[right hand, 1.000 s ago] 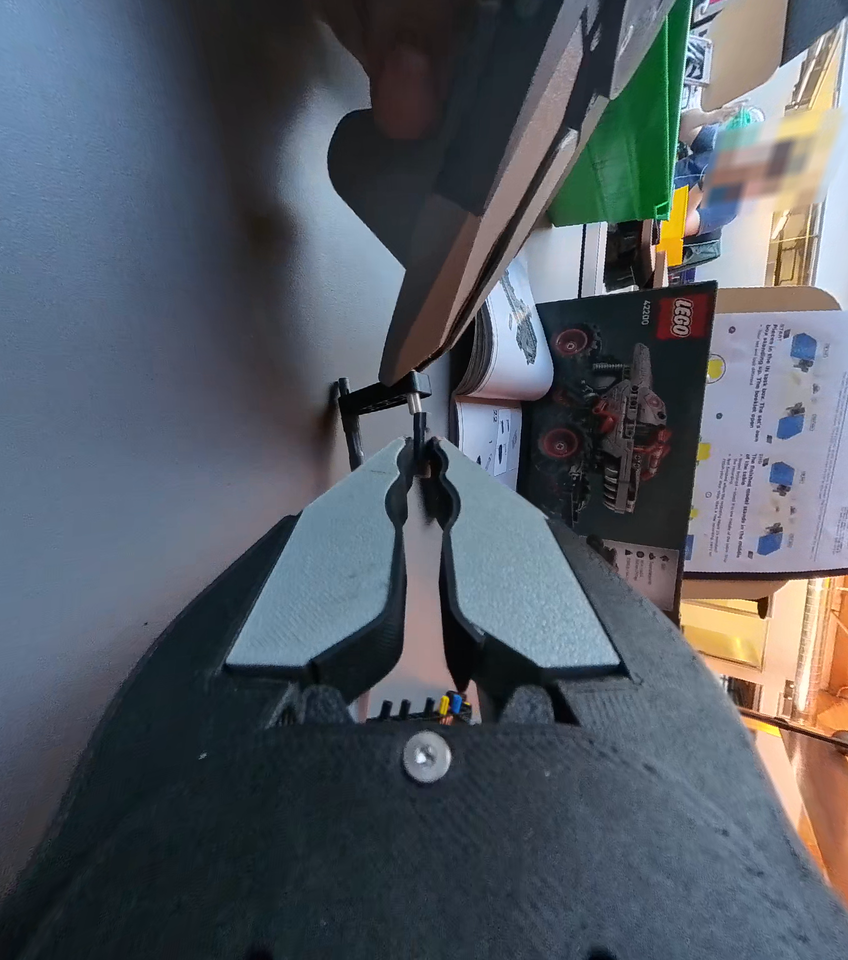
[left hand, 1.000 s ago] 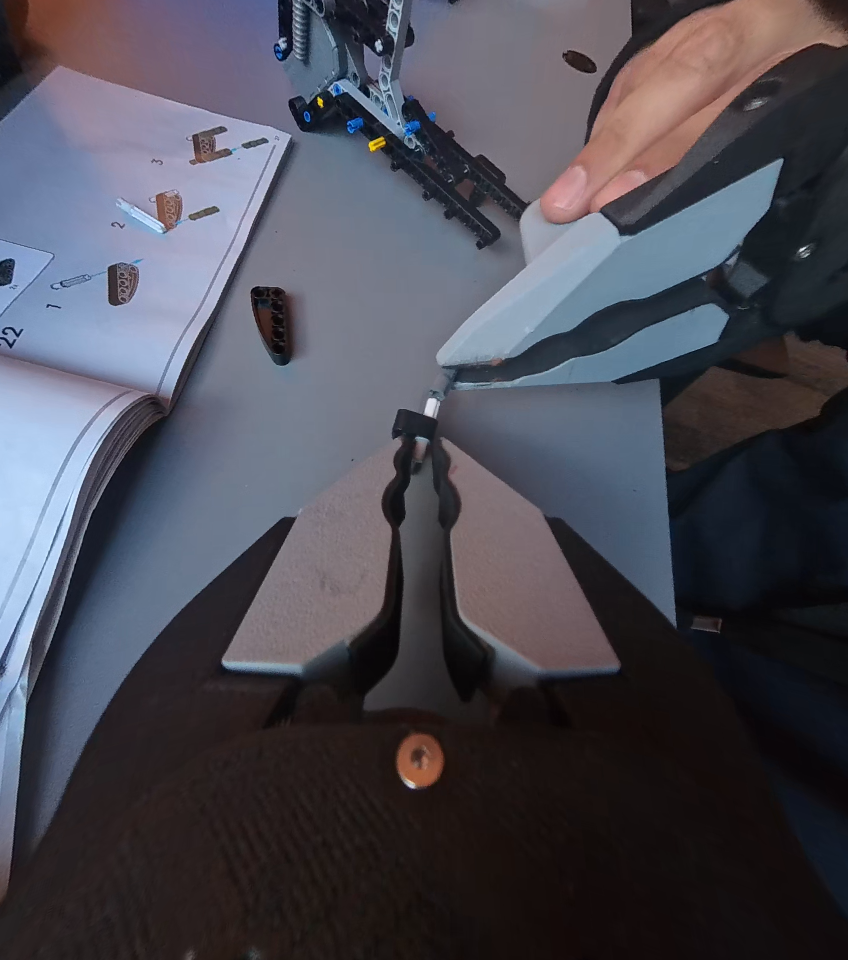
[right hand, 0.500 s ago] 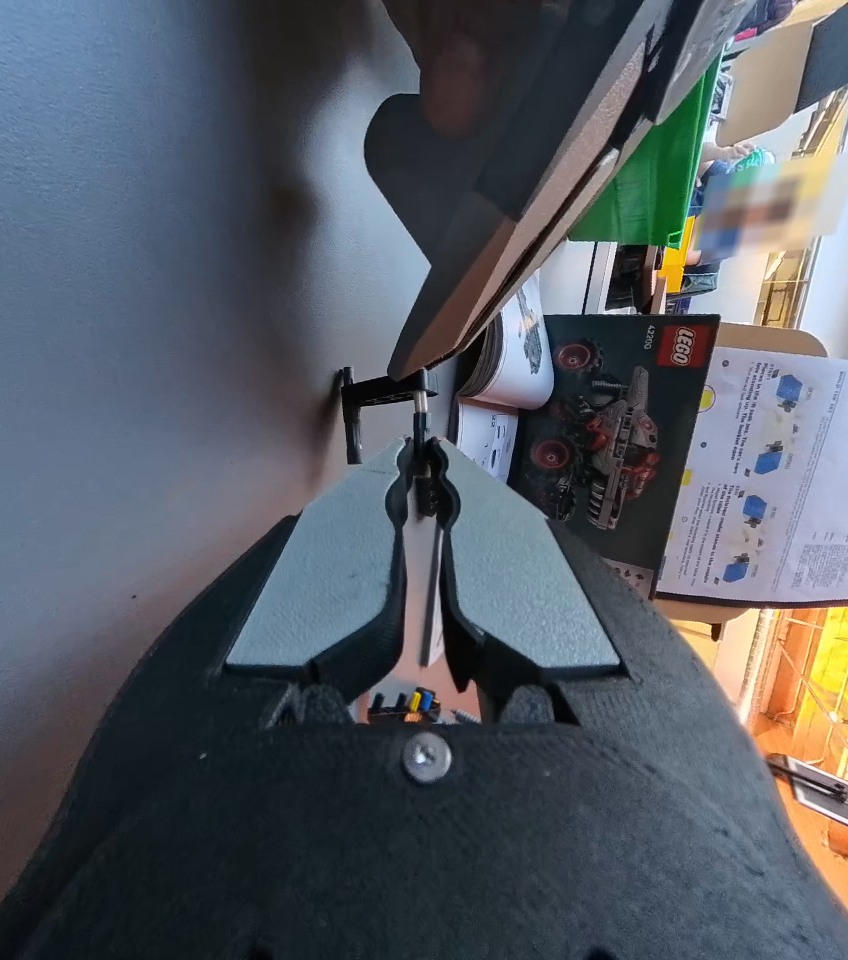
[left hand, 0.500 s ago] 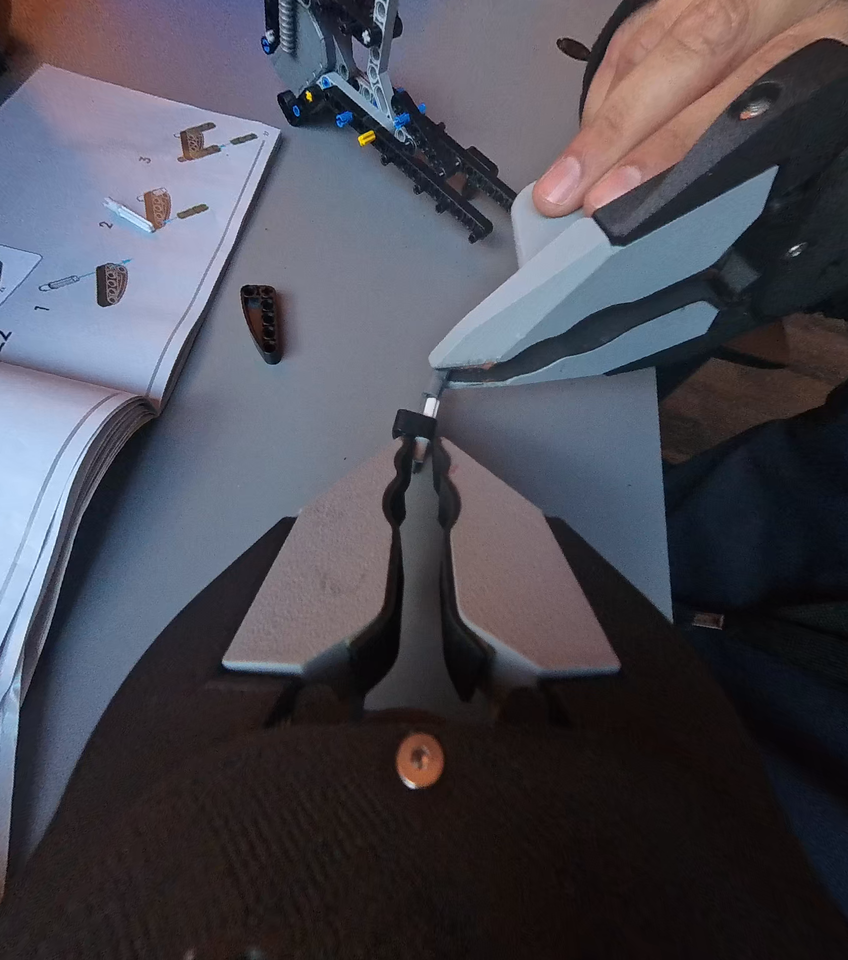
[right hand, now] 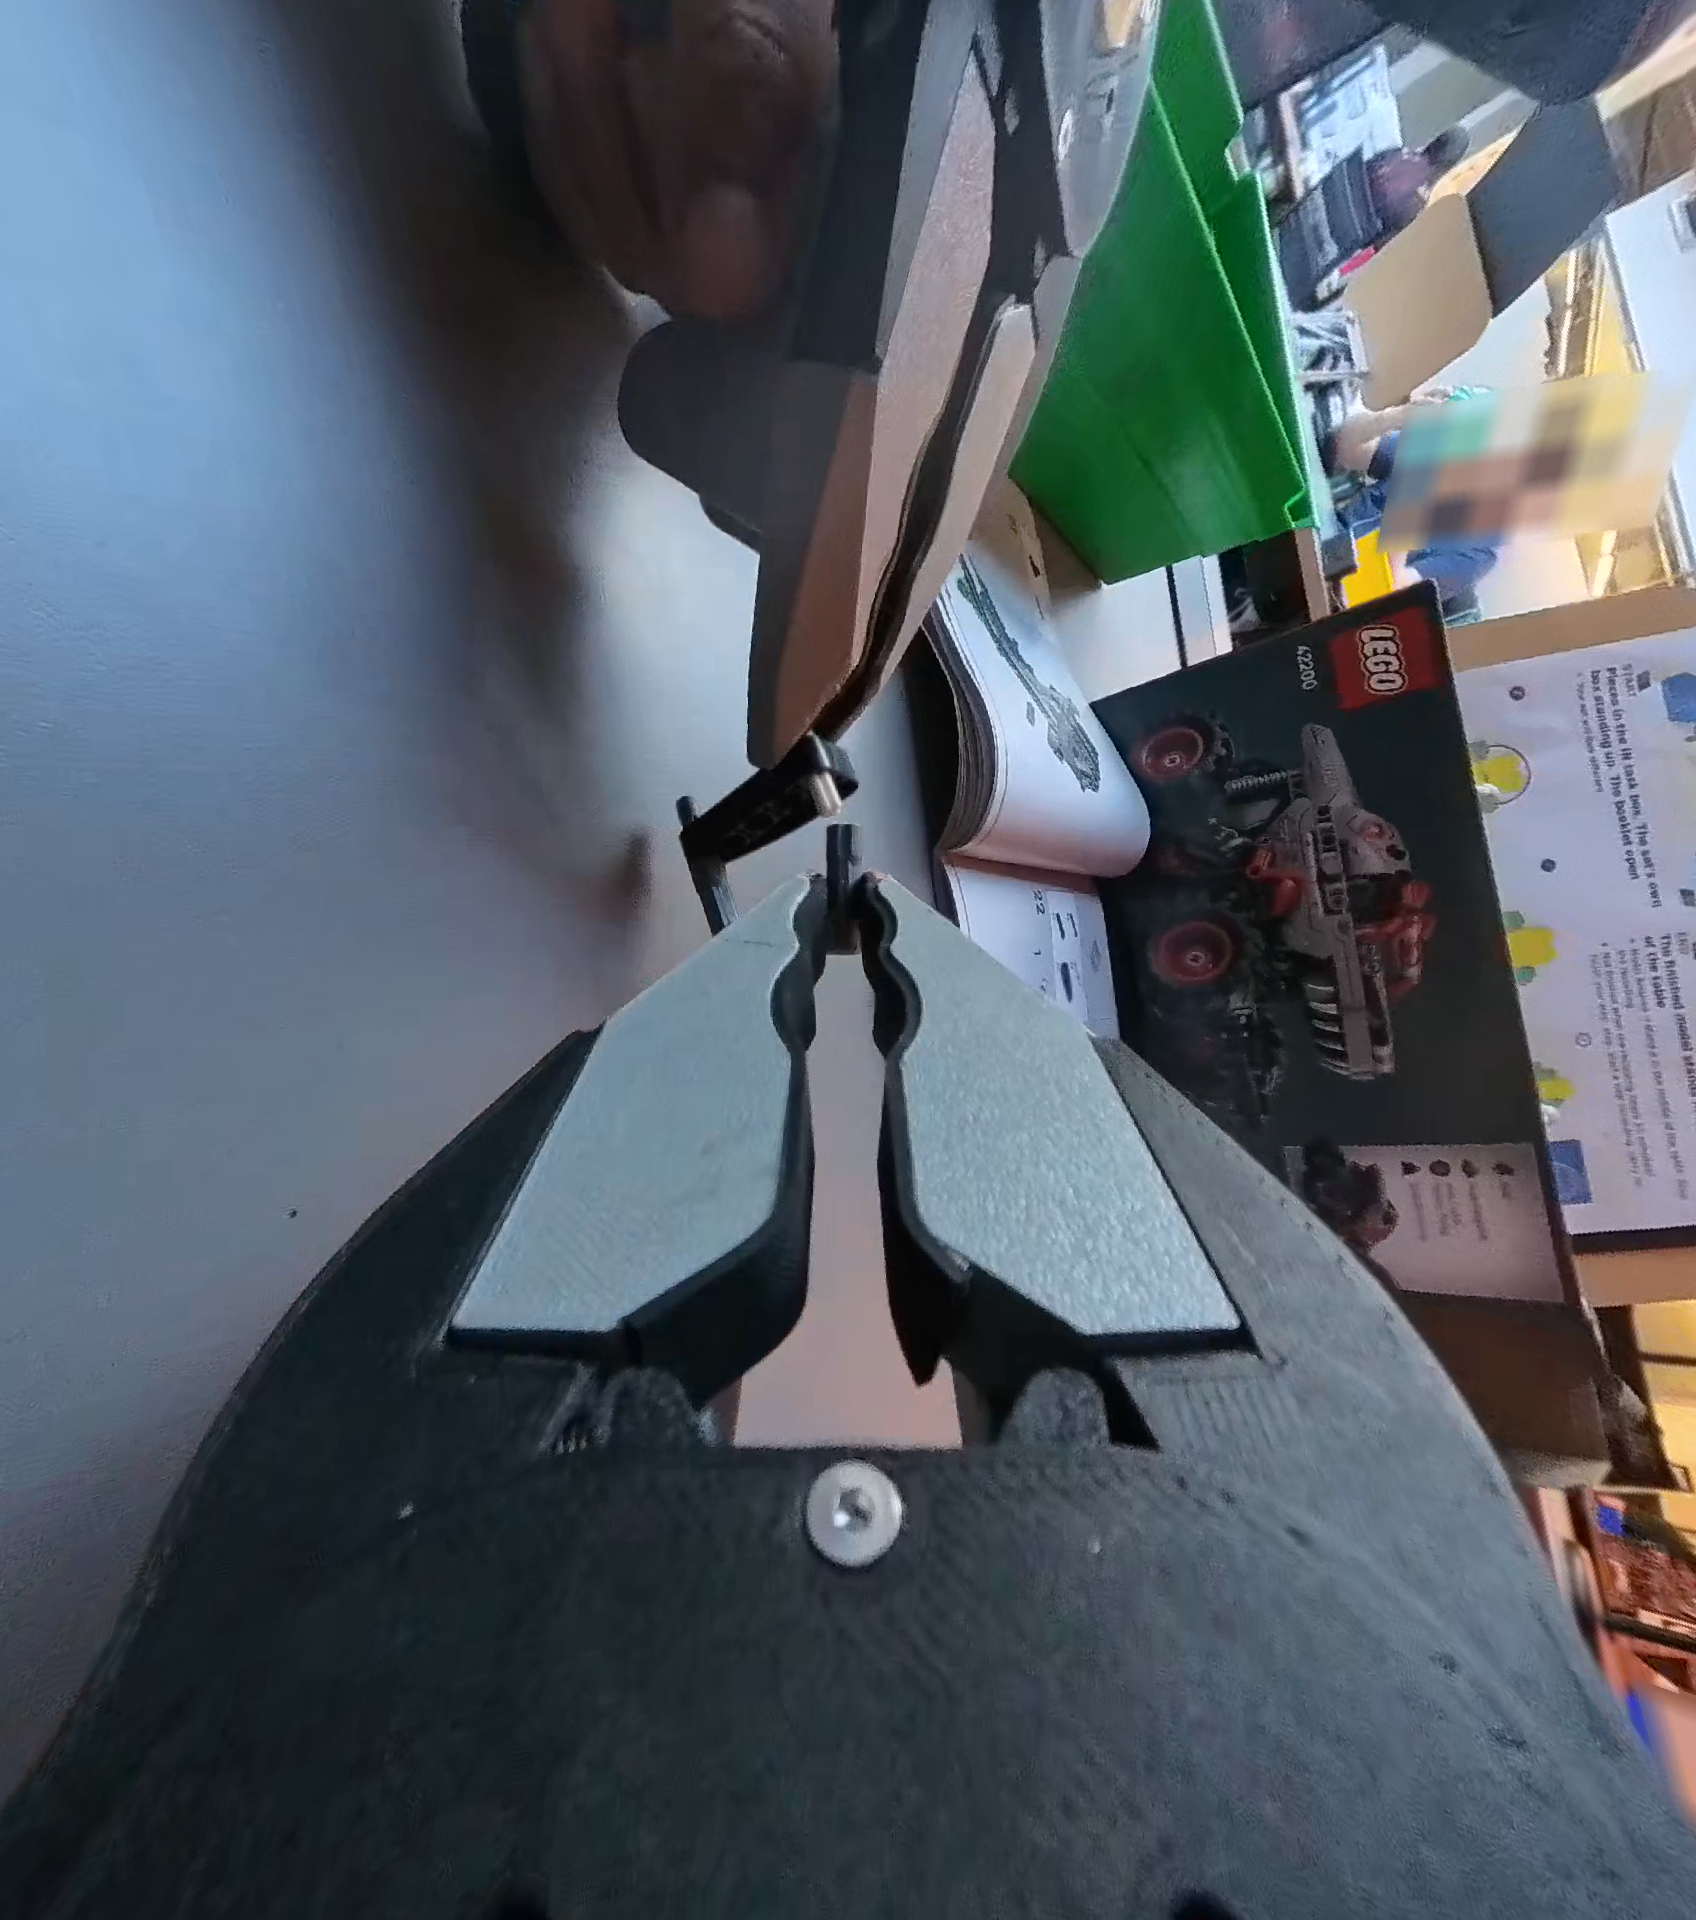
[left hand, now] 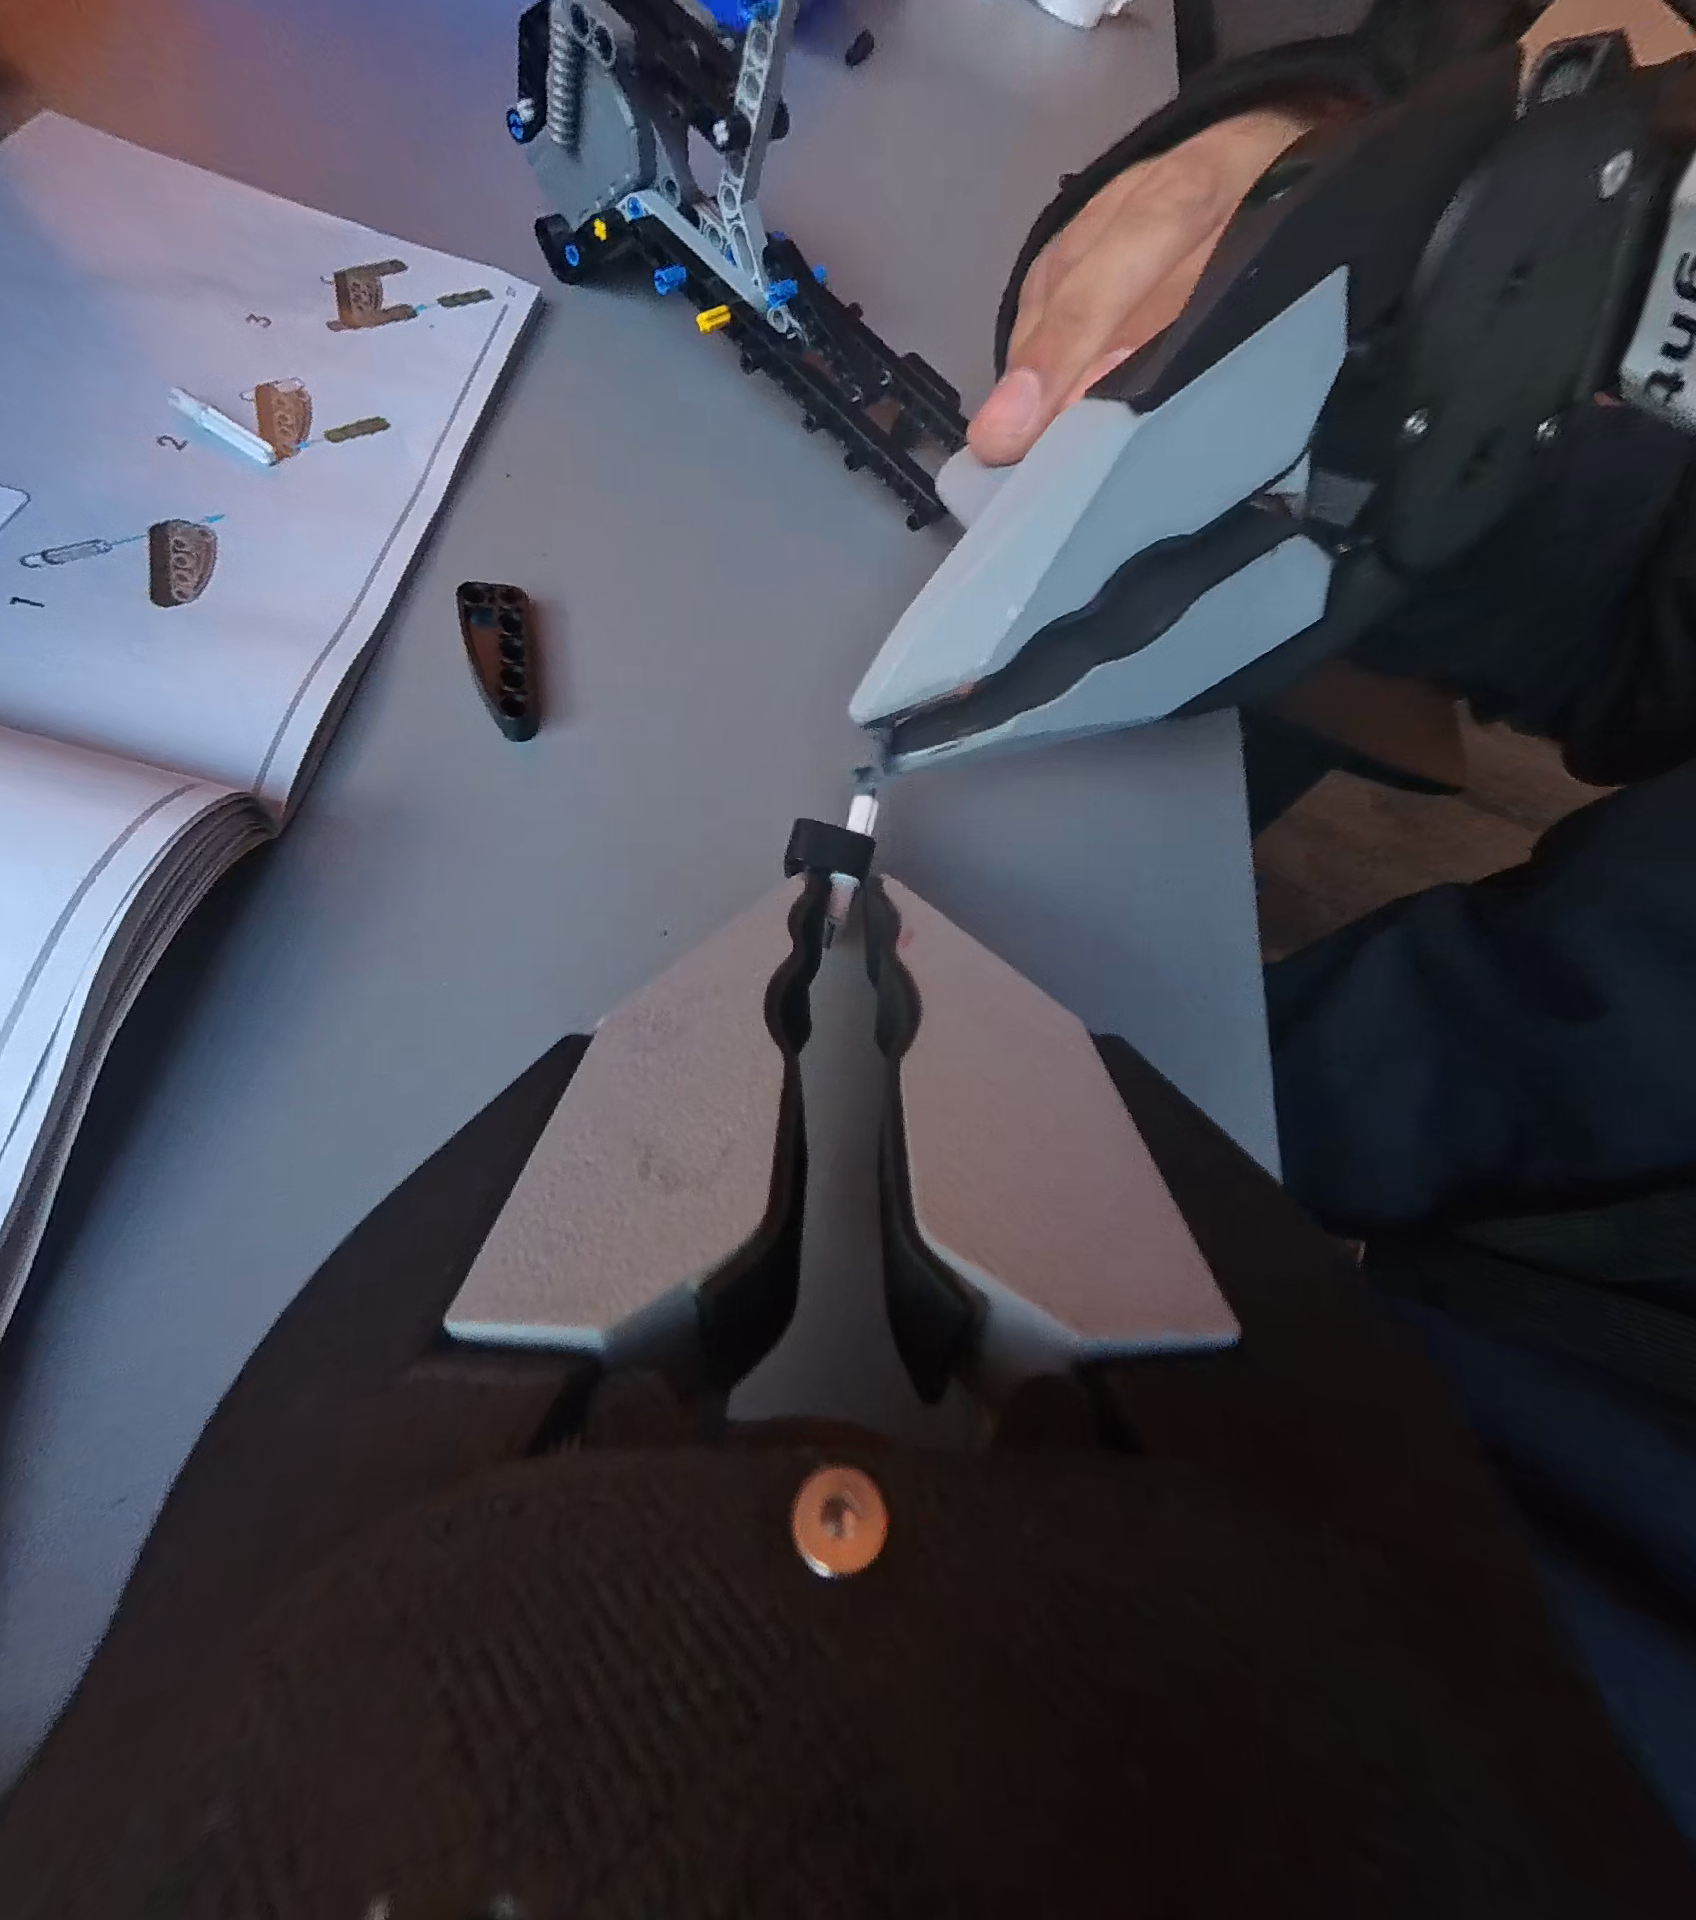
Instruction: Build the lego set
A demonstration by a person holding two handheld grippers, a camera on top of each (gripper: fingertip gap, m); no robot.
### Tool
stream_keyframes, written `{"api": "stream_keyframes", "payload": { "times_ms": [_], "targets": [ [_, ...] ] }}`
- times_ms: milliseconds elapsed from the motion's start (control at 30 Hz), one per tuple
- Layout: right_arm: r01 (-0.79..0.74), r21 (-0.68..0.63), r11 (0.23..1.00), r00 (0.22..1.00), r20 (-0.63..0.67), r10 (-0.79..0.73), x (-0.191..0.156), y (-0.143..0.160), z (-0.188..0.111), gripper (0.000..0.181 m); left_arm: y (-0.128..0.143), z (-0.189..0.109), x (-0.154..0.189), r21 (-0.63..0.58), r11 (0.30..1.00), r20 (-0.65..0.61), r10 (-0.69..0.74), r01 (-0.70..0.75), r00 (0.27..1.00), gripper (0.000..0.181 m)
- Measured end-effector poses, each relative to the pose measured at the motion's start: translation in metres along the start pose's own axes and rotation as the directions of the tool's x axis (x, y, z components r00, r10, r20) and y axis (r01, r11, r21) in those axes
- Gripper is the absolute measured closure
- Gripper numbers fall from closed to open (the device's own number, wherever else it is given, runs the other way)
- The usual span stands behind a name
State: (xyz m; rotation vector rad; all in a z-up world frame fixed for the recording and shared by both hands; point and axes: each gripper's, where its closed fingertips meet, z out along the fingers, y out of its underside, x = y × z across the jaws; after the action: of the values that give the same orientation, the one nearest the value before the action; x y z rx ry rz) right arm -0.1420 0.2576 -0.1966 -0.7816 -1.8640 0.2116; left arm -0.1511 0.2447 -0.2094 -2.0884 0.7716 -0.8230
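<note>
— On the grey table [left hand: 615, 1039], what lies there?
— Your booklet [left hand: 96, 468], the half-built model [left hand: 709, 260].
— The grippers?
— Left gripper [left hand: 839, 899] pinches a black piece [left hand: 826, 844]; right gripper [right hand: 836, 902] grips a thin black pin [right hand: 840, 847].

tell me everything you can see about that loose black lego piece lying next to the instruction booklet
The loose black piece is a small flat plastic wedge, wider at its far end and tapering to a rounded near end, with rows of round pin holes. It lies flat on the grey table, just right of the open booklet, touching neither it nor any gripper.
</note>
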Motion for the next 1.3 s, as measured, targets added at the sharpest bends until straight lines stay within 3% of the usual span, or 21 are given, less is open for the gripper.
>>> {"api": "stream_keyframes", "payload": {
  "times_ms": [33,333,633,967,1300],
  "targets": [
    [-0.008,0.010,1.000,1.000,0.004,0.008,-0.0005,-0.0005,-0.0004,0.178,0.0010,0.0000,-0.0010,-0.003,1.000,0.002,-0.002,0.002,1.000,0.177],
    [0.026,-0.011,1.000,1.000,0.002,-0.026,-0.0014,-0.0020,0.0043,0.178,0.0013,-0.0016,-0.0009,0.001,1.000,-0.007,-0.012,0.012,1.000,0.177],
    [0.271,-0.140,0.952,0.961,-0.017,-0.276,-0.0030,-0.0008,0.0059,0.178,0.0036,-0.0001,-0.0019,-0.013,1.000,0.000,-0.012,0.012,1.000,0.177],
    [0.431,-0.226,0.874,0.898,0.013,-0.439,-0.0020,-0.0036,0.0073,0.178,0.0069,0.0016,-0.0011,-0.032,0.999,0.007,-0.007,0.007,1.000,0.180],
    [0.471,-0.239,0.849,0.876,0.018,-0.481,0.0003,-0.0001,0.0089,0.178,0.0050,-0.0010,0.0001,-0.027,1.000,0.002,0.003,-0.003,1.000,0.180]
  ]
}}
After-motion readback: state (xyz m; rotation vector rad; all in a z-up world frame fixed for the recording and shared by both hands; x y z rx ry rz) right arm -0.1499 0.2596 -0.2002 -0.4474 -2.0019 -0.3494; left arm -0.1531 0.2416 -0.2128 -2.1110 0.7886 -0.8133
